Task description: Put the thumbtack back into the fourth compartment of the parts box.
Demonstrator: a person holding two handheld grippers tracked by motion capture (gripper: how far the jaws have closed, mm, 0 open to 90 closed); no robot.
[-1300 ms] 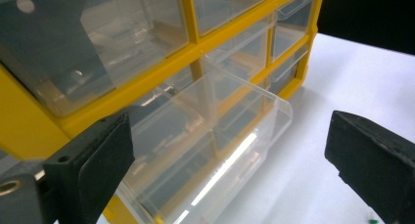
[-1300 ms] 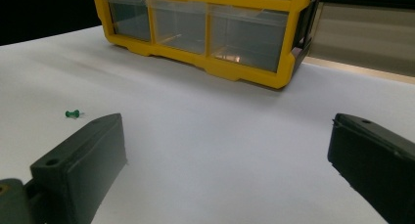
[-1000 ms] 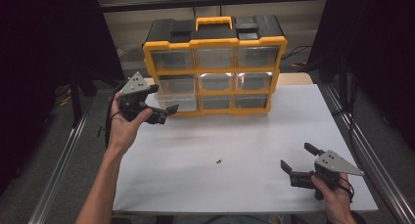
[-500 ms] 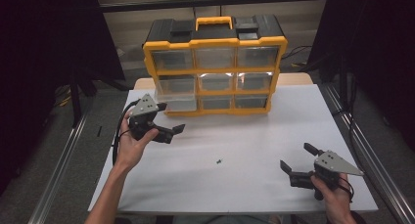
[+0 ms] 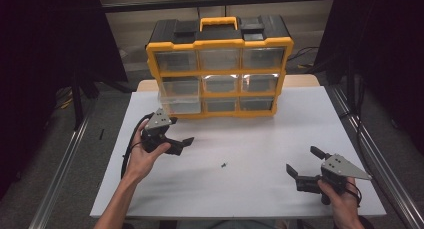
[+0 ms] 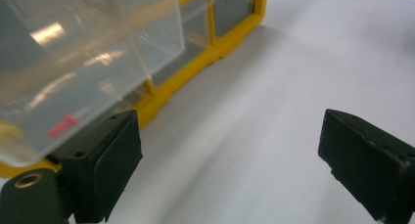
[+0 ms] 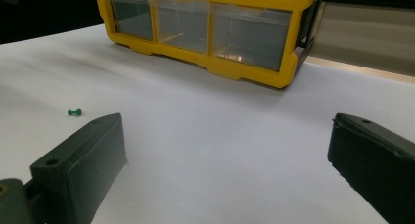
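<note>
Left gripper (image 5: 176, 143): held above the left half of the surface, jaws set wide apart with nothing between them. Left forearm enters from the near edge, angled inward. Right gripper (image 5: 304, 165): low, by the near right corner, jaws likewise wide apart and unloaded. Right hand (image 5: 339, 198) grips it from behind.

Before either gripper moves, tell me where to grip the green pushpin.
Grip the green pushpin across its plastic head, coming from straight above: it lies flat on the white table, pin sideways. The open right gripper seems better placed, though the left gripper is near.
</note>
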